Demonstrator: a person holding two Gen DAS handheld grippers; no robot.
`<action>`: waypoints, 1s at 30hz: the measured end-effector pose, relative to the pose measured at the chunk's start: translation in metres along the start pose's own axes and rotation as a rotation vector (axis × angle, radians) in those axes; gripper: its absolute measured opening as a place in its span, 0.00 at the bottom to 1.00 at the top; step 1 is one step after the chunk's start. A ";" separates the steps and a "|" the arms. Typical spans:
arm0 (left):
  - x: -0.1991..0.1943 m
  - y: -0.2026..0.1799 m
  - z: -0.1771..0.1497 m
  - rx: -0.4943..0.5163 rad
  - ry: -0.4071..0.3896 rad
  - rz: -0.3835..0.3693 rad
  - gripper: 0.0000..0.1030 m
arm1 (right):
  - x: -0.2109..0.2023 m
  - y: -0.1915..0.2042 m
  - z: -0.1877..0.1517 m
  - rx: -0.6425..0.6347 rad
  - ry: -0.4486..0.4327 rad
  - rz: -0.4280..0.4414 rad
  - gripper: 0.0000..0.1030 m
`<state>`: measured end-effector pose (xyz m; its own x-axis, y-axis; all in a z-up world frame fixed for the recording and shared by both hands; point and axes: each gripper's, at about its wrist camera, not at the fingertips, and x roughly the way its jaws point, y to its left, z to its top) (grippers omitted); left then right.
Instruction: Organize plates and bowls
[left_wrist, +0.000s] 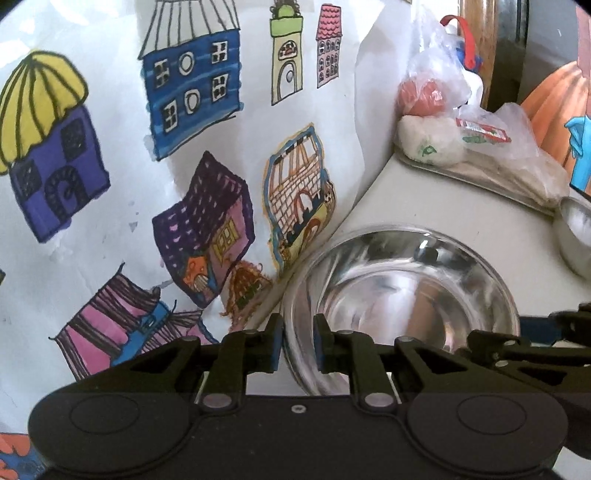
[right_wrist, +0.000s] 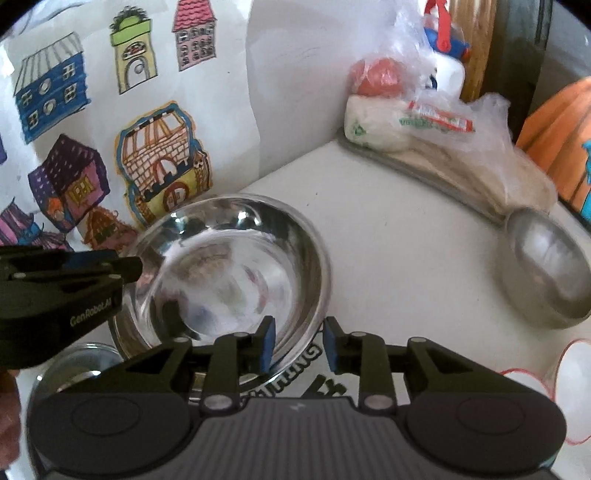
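Currently, I read the station as follows, with all positions given relative to the large steel bowl.

1. Left of the bowl: the drawing sheet stands just beside its far-left rim. A sideways drag could crease or topple it.
2. At the bowl's left rim: the left gripper straddles the rim with its pads apart and a gap on both sides, not clamped. If I lift from here, the bowl stays behind.
3. The bowl itself: it sits upright on the white table, mouth facing up. It is round, so it has no long axis and only a vertical one.
4. At the bowl's near rim: the right gripper also straddles the rim, pads apart. I judge that uneven closing could tip the bowl, and polished steel may slip.
5. Right of the bowl: the small steel bowl lies well apart and appears tilted. A hasty nesting move could knock it.
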<state>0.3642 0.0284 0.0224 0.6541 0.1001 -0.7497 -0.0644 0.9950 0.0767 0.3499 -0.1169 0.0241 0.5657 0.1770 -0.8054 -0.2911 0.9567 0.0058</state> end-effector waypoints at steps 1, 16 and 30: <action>0.000 0.000 0.000 0.000 -0.002 0.003 0.20 | -0.001 0.001 -0.001 -0.008 -0.008 -0.003 0.31; -0.058 0.030 -0.027 -0.085 -0.175 -0.099 0.77 | -0.069 -0.022 -0.031 0.123 -0.243 0.113 0.89; -0.136 0.063 -0.106 -0.108 -0.346 -0.111 0.99 | -0.123 0.003 -0.111 0.073 -0.397 0.149 1.00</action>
<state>0.1910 0.0780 0.0597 0.8763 0.0034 -0.4818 -0.0455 0.9961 -0.0757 0.1942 -0.1618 0.0572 0.7790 0.3759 -0.5019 -0.3448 0.9253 0.1578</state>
